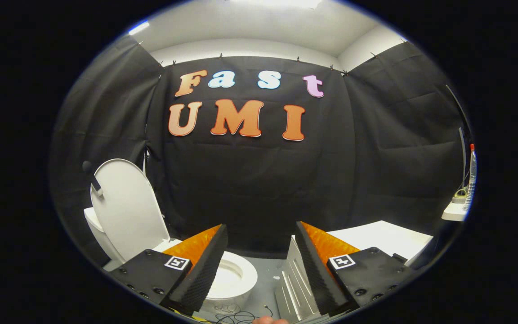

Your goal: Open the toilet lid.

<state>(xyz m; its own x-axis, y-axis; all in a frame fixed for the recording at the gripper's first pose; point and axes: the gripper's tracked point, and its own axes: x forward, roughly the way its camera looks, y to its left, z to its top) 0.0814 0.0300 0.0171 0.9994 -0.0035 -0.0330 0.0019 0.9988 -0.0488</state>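
Your gripper (261,243) is spread wide, fingers well apart and gripping nothing. The toilet lid (126,204) stands raised, upright to slightly tilted back against the tank (93,222), off to the left beyond the left finger (200,274); the open toilet bowl (234,276) sits just ahead, partly hidden by that finger. A grey ribbed panel (292,288) lies by the right finger (315,270), with a white tabletop (385,238) beyond it and loose wires (236,315) on the floor below.

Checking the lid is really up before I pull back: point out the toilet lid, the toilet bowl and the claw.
toilet lid (126,209): gripper view, middle of the raised lid's face.
toilet bowl (236,274): gripper view, rim between the fingers.
claw (259,265): gripper view, open gap midway between fingertips.
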